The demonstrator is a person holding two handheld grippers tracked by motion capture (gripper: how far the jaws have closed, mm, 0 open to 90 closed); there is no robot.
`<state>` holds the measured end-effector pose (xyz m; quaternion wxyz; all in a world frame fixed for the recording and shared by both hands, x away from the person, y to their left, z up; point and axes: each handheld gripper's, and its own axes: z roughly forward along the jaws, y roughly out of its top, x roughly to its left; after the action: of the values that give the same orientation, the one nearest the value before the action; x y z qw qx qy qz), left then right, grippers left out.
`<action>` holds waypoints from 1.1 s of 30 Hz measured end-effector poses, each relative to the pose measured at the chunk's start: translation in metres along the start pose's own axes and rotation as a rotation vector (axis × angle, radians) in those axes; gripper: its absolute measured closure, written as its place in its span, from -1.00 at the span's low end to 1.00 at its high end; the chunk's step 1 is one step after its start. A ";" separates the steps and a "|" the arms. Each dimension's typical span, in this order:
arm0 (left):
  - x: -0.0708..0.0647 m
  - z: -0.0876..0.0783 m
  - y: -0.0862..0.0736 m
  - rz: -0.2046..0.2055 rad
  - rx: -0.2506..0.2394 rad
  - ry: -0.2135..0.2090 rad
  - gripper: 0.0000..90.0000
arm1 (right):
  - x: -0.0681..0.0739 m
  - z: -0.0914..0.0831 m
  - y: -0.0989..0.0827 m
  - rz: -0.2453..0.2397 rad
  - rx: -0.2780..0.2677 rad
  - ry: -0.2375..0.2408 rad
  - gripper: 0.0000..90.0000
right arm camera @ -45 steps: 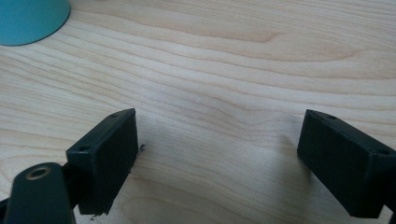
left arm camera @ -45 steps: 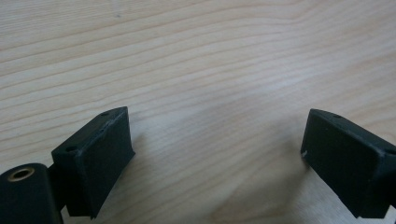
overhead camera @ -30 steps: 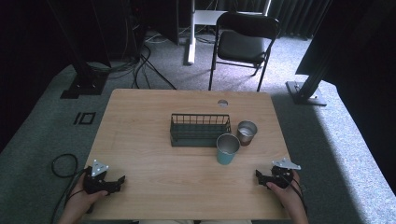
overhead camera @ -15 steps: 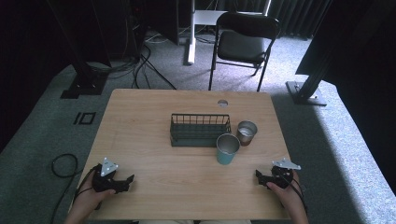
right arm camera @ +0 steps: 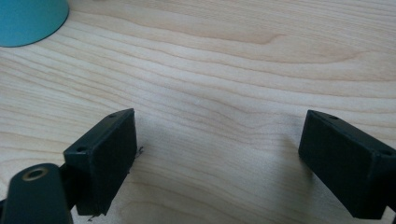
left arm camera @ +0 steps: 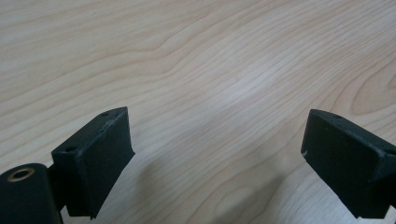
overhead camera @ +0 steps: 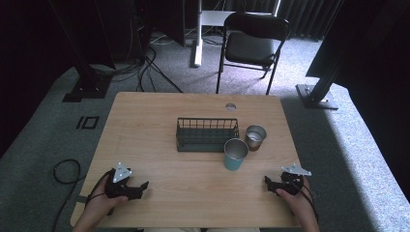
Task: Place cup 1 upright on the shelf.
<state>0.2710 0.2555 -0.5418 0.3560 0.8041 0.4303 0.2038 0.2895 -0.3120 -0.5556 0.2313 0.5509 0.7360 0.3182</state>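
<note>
High view: both grippers sit low in the frame at the near table edge, left gripper (overhead camera: 143, 185) at lower left, right gripper (overhead camera: 267, 181) at lower right, each in a hand and neither touching anything but the wooden table (overhead camera: 145, 130). Centre of frame has a dark wire basket (overhead camera: 207, 134); just right of it a small metal cup (overhead camera: 255, 137), and in front of that a teal cup (overhead camera: 235, 154) with a metal rim, close to or touching the basket's front right corner, can't tell which. Teal cup is the nearest item to the right gripper, still well apart from it. Looks like the start: nothing picked up, approach not begun. Next move probably calls for the right gripper going forward and up-frame to the teal cup, jaws straddling its wall, without knocking the small cup behind it. Left gripper view: jaws spread wide, one at lower left and one at lower right of frame, bare wood grain between them, holding nothing. Right gripper view: same wide spread, empty, bare wood between the jaws; the teal cup (right arm camera: 30, 21) base shows in the upper left corner, off to the side of the jaw line, so it needs re-aiming before closing.
</note>
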 end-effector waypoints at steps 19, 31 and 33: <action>-0.027 0.012 0.027 0.077 -0.044 -0.071 -0.79 | 0.000 0.000 0.000 0.000 0.000 0.000 -0.76; -0.048 0.027 0.037 0.110 -0.053 -0.120 -0.79 | 0.000 0.000 0.000 0.000 0.000 0.000 -0.76; -0.052 0.030 0.039 0.131 -0.052 -0.126 -0.79 | 0.000 0.000 0.000 0.000 0.000 0.000 -0.75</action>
<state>0.2826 0.1850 -0.5334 0.3892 0.8323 0.3479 0.1866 0.2895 -0.3120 -0.5556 0.2313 0.5510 0.7360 0.3182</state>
